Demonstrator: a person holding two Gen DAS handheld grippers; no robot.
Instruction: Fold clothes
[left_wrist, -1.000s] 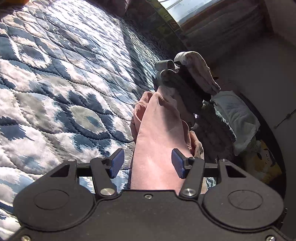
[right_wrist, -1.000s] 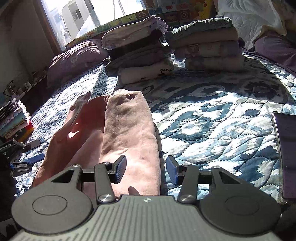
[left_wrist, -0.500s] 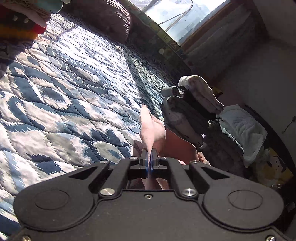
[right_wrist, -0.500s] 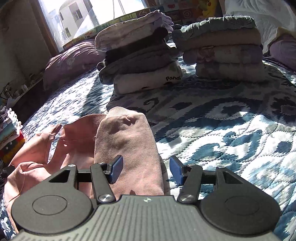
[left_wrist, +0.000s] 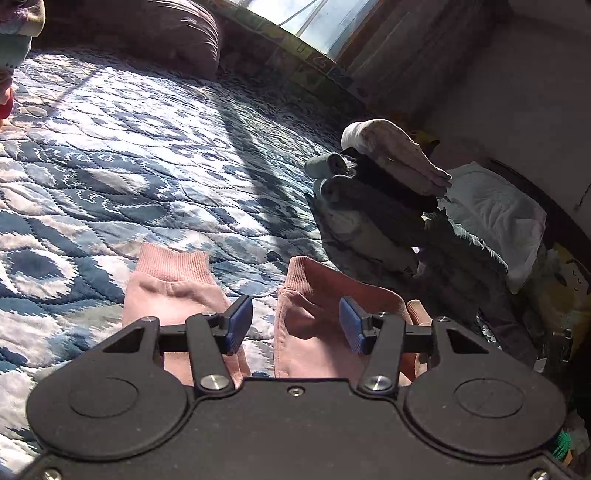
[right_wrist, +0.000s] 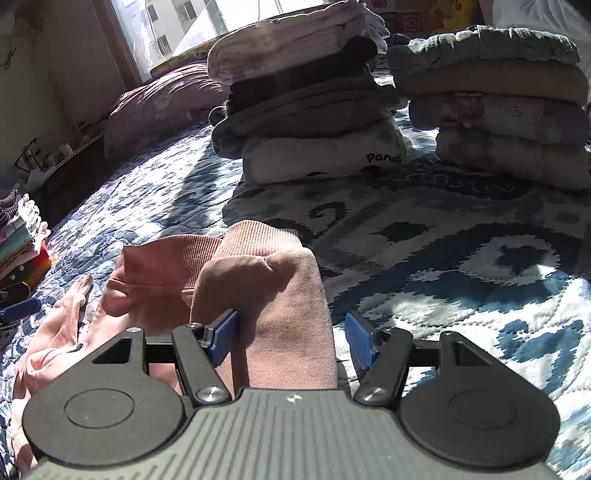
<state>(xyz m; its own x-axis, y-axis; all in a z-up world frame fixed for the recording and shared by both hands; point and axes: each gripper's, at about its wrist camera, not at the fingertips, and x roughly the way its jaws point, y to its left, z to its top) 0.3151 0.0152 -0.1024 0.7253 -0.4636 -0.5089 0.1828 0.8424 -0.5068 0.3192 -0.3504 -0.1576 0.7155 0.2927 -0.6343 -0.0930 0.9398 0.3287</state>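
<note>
The left gripper (left_wrist: 295, 325) is held with its blue-padded jaws spread wide, and nothing is clamped between them; the jaws are positioned above the pink trousers (left_wrist: 314, 314), over the gap between the two legs. The right gripper (right_wrist: 291, 338) is likewise spread wide and empty, with its left pad set against the edge of the nearer trouser leg (right_wrist: 273, 302) and its right pad clear of the cloth. The pink trousers are laid on the blue-and-white quilt (right_wrist: 461, 280), with both ribbed cuffs pointed away from the grippers; in the left wrist view the two legs are seen lying apart, with quilt showing between them. Beyond the trousers, further along the quilt, two stacks of folded clothes (right_wrist: 314, 110) are placed side by side, well apart from the cuffs. A purple pillow (right_wrist: 162, 99) is located to the left of those stacks, beneath the window (right_wrist: 177, 29).
</note>
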